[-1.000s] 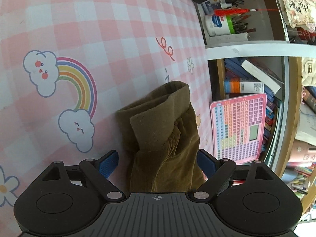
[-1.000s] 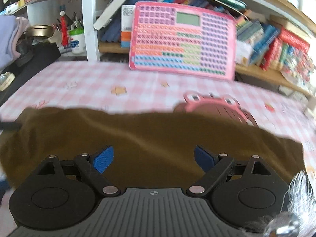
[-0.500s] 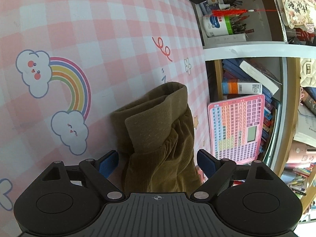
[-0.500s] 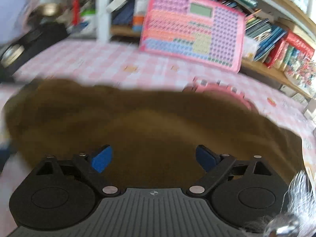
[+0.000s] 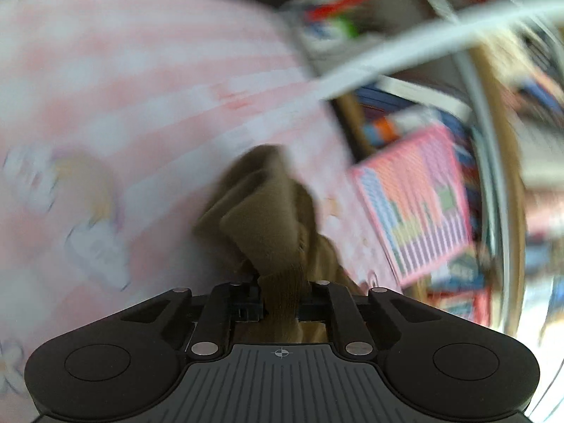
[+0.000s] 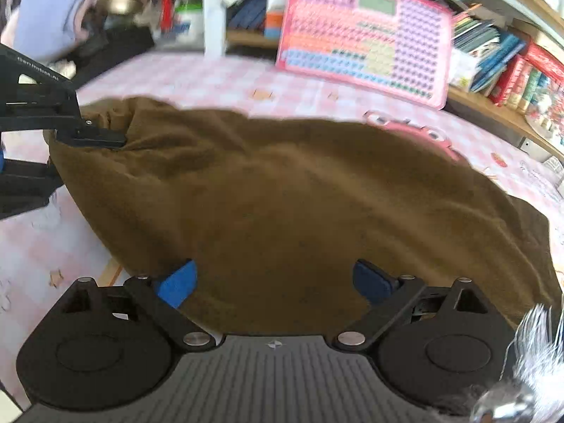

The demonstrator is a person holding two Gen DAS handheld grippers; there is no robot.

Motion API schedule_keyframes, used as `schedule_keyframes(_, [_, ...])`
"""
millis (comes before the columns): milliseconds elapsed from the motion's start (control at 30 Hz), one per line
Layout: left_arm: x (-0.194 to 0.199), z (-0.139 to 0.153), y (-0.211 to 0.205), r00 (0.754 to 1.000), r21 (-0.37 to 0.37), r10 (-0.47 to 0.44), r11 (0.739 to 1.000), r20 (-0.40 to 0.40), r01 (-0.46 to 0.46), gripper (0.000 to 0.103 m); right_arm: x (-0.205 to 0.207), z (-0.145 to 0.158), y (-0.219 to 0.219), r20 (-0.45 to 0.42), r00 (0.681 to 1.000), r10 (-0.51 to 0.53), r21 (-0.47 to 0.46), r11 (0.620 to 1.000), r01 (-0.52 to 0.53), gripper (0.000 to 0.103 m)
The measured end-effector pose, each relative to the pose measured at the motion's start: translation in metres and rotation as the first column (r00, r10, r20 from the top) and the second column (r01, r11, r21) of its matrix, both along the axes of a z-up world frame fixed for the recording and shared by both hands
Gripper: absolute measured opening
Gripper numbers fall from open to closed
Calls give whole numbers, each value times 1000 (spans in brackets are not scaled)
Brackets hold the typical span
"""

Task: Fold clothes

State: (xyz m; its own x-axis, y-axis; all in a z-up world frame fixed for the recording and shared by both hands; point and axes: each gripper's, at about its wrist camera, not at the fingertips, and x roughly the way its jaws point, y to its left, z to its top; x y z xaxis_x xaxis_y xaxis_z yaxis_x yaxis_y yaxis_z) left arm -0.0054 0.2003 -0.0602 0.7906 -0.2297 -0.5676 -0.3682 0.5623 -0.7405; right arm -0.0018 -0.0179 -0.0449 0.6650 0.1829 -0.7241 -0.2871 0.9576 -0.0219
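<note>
A brown garment (image 6: 299, 204) lies spread across the pink checked tablecloth (image 6: 211, 81). In the left wrist view, which is blurred, its bunched end (image 5: 268, 211) rises off the cloth. My left gripper (image 5: 282, 282) is closing, and its jaws pinch a fold of that brown fabric. The right wrist view shows that same left gripper (image 6: 105, 139) biting the garment's far left corner. My right gripper (image 6: 275, 282) hovers over the garment's near edge. Its jaws are opening wide, with blue pads (image 6: 176, 282) apart and only flat cloth under them.
A pink toy tablet (image 6: 366, 31) leans on a bookshelf (image 6: 511, 56) behind the table. A pink frog-faced item (image 6: 412, 130) peeks out behind the garment. A white shelf post (image 6: 213, 7) and a black bag (image 6: 116, 42) stand at the back left.
The left jaws have shut on the garment's bunched end, and the hand has risen and rolled. The right gripper has slid sideways over the cloth, and the left gripper now shows in its view.
</note>
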Motion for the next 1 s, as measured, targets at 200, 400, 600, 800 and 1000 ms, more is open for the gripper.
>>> schedule_keyframes(200, [1,56,-79,950,535,-302,817,79,215,13,-10,23,-65,32,987,-158,98,983,155,96])
schedule_keyframes(400, [-7,63,-174,845,825,-530,445,-72,349,14,-18,30,-142,39,966,-255,137,959,248,96])
schedule_keyframes(600, [2,39,-248,760,788,-587,311,-280,531,79,-15,25,-199,-18,949,-315,214,926,312,96])
schedule_keyframes(800, [-14,47,-237,777,701,-584,451,-236,552,80,4,19,-226,-150,944,-294,363,871,330,94])
schedule_keyframes(1000, [-36,64,-156,959,526,-274,807,-69,268,84,42,-3,-200,-399,917,20,664,696,273,94])
